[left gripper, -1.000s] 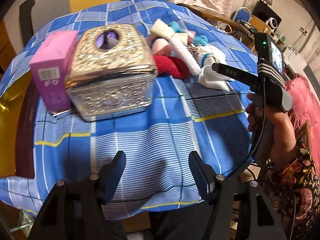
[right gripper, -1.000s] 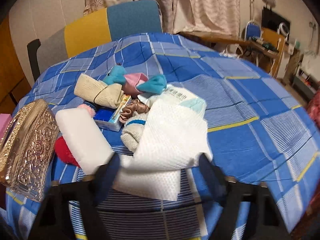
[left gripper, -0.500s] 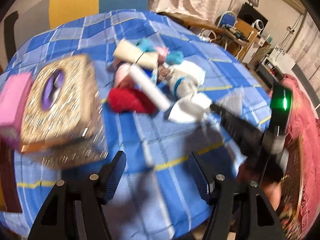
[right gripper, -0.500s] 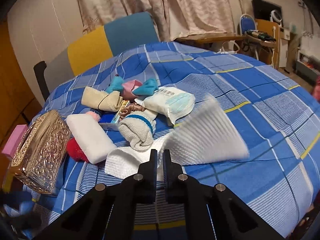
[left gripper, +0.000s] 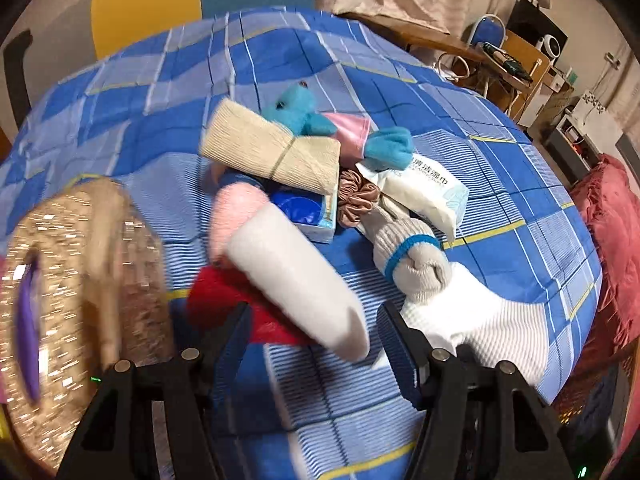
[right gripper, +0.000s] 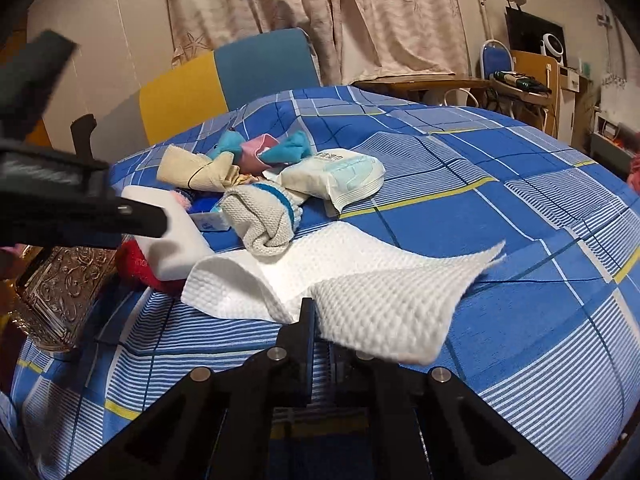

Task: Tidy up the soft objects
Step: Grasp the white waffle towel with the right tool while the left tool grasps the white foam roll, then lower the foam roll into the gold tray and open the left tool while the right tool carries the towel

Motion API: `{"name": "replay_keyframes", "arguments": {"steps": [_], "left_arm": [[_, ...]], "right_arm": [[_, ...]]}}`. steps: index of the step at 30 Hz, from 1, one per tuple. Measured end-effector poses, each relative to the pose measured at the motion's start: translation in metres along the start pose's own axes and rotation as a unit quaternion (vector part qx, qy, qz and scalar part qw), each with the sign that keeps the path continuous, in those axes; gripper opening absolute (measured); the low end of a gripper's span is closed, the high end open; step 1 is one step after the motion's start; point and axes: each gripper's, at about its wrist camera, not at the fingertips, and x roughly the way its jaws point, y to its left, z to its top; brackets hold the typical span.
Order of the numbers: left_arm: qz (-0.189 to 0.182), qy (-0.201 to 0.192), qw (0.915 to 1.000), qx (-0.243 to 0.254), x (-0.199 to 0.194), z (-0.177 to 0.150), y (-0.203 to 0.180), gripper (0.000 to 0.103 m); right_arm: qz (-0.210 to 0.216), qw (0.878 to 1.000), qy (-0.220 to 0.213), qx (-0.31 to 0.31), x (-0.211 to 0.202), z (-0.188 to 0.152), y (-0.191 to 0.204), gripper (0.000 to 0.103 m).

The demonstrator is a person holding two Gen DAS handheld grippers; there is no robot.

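A round surface under a blue checked cloth (right gripper: 520, 184) fills both views, with a yellow and blue chair back and pale curtains behind it. A second ago the right gripper (right gripper: 320, 320) hung with its jaws apart over the white waffle-weave cloth (right gripper: 384, 284); now the jaws are pressed together on that cloth's near edge, and the fabric is pulled out of its crumple, one flap lifted off the surface towards the right while the far part lies flat beside the rolled grey sock with a blue band (right gripper: 264, 220). By my reading, the first soft item is secured and the step in hand is spreading or folding it.

The left gripper (left gripper: 316, 344) has swung from the gold embossed tissue box (left gripper: 72, 280) across to the pile. Its jaws stand apart, holding nothing, on either side of the near end of the rolled white towel (left gripper: 296, 284), which lies over a red knitted item (left gripper: 224, 300). The gripper is low and pointed into the heap, where a beige ribbed roll (left gripper: 272, 152), a turquoise plush toy (left gripper: 296, 112), a brown satin scrunchie (left gripper: 356, 200) and a white wet-wipes packet (left gripper: 424, 192) sit touching one another. The right gripper is held level, just above the surface.
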Motion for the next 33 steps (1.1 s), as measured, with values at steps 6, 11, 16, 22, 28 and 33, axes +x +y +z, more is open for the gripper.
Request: {"name": "replay_keyframes", "arguments": {"steps": [6,11,16,22,28,33], "left_arm": [[0.024,0.005,0.9997,0.0,0.027,0.003,-0.002,0.049],[0.025,-0.018,0.9993,0.021,0.023,-0.001,-0.007,0.032],[0.015,-0.045,0.9987,0.016,-0.003,-0.004,0.001,0.031],[-0.011,-0.078,0.9967,0.017,-0.048,-0.013,0.014,0.031],[-0.021,-0.11,0.9932,0.033,-0.097,-0.029,0.038,0.031],[-0.025,-0.127,0.9913,0.021,-0.132,-0.043,0.073,0.031]], "right_arm": [[0.009,1.0,-0.006,0.007,0.001,-0.002,-0.003,0.005],[0.014,1.0,-0.011,0.009,0.002,-0.003,-0.003,0.005],[0.01,1.0,-0.011,0.005,0.002,-0.004,-0.001,0.005],[0.007,1.0,-0.002,-0.002,0.0,-0.001,0.0,0.01],[-0.03,0.999,-0.013,-0.043,-0.014,0.009,0.019,0.102],[-0.054,0.995,-0.023,-0.086,-0.014,0.028,0.045,0.103]]}}
